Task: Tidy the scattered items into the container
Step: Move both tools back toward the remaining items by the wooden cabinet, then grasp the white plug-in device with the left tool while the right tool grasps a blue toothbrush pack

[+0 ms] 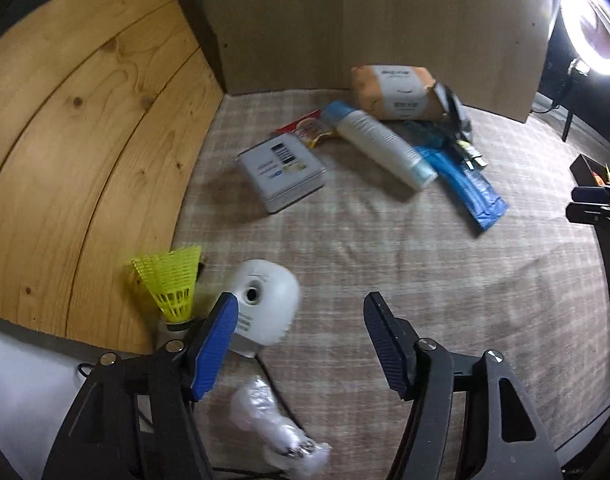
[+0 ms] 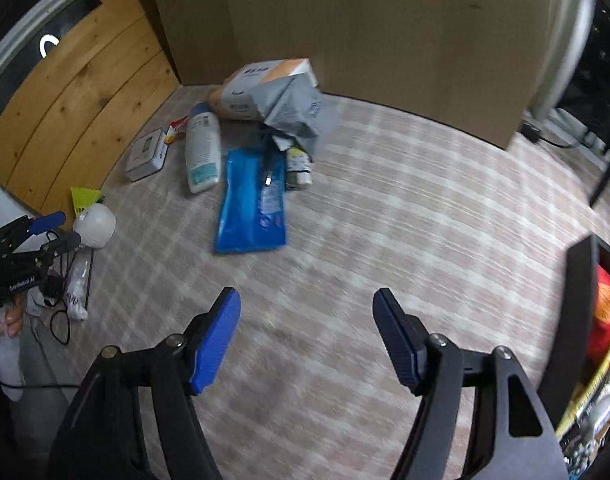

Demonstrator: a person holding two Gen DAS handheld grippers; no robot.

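Scattered on the checked cloth lie a grey tin (image 1: 281,172), a white bottle (image 1: 381,144), a blue pouch (image 1: 469,180), an orange tissue pack (image 1: 397,90) and a red snack packet (image 1: 309,128). My left gripper (image 1: 300,304) is open and empty over the cloth, its left finger in front of a white round device (image 1: 265,304) beside a yellow shuttlecock (image 1: 171,284). A clear-wrapped white item (image 1: 277,432) lies below. My right gripper (image 2: 307,300) is open and empty above bare cloth, nearer than the blue pouch (image 2: 251,204). The black container (image 2: 577,300) stands at the right, holding a red-orange item.
A cardboard box (image 1: 365,20) walls the back and a wooden board (image 1: 85,140) the left. A grey mailer bag (image 2: 301,116) covers part of the pile. Black cables (image 2: 61,320) and a person's hand (image 2: 13,320) are at the left. A ring light (image 1: 593,20) glares at the right.
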